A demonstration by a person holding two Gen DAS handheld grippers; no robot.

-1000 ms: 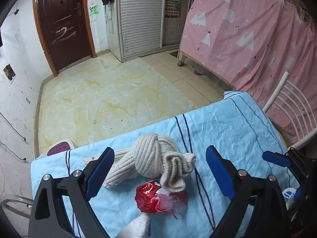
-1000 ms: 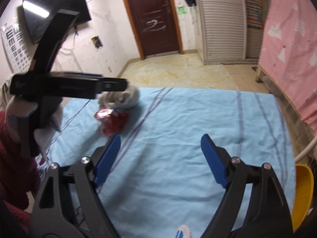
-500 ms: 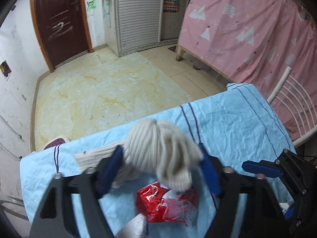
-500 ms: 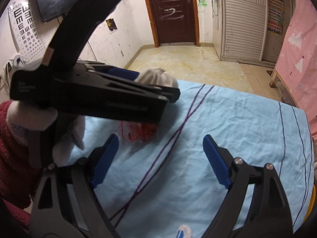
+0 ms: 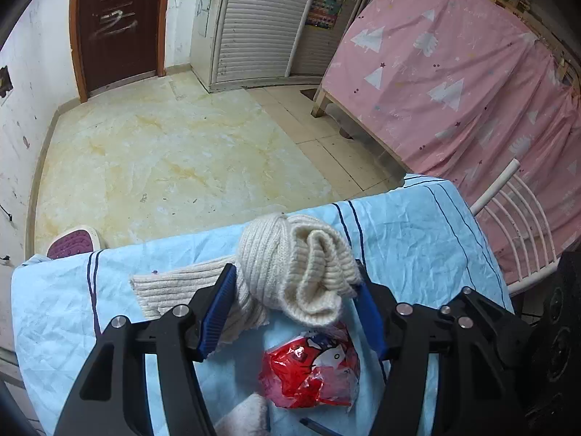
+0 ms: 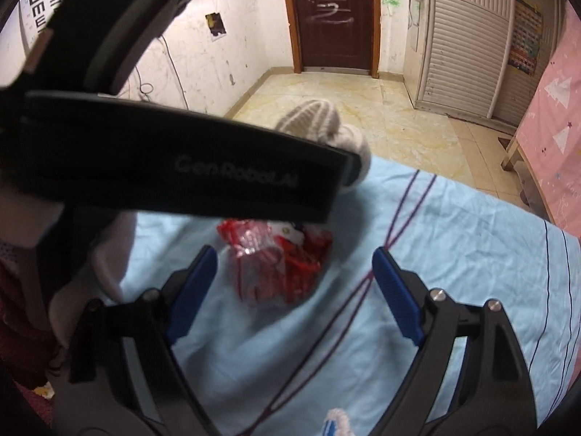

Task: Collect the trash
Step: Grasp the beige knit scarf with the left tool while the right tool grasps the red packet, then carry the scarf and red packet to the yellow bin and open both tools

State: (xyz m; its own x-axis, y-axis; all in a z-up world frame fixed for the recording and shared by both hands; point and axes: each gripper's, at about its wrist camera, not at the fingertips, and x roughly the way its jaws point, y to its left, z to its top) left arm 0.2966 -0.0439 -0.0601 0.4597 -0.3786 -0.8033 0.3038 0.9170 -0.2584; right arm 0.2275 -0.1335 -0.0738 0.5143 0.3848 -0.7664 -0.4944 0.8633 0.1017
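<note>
My left gripper [image 5: 296, 305] is shut on a cream knitted cloth [image 5: 294, 265] and holds it lifted above the light blue table cover [image 5: 417, 239]. A crumpled red plastic wrapper [image 5: 308, 374] lies on the cover just under the cloth. In the right wrist view the wrapper [image 6: 276, 261] lies between and just beyond the fingers of my right gripper [image 6: 294, 290], which is open and empty. The left gripper's black body [image 6: 181, 170] crosses that view above the wrapper, with the knitted cloth [image 6: 319, 123] at its tip.
A white metal chair [image 5: 515, 225] stands at the table's right edge. A pink curtain [image 5: 454, 72] covers a frame on the right. A purple-topped stool [image 5: 72, 243] stands beyond the far left edge. Tiled floor, a brown door [image 5: 120, 21] and a louvred cabinet [image 5: 261, 21] lie beyond.
My left gripper closed on the knitted cloth and lifted it off the wrapper. My right gripper moved left and forward, bringing the red wrapper between its open fingers.
</note>
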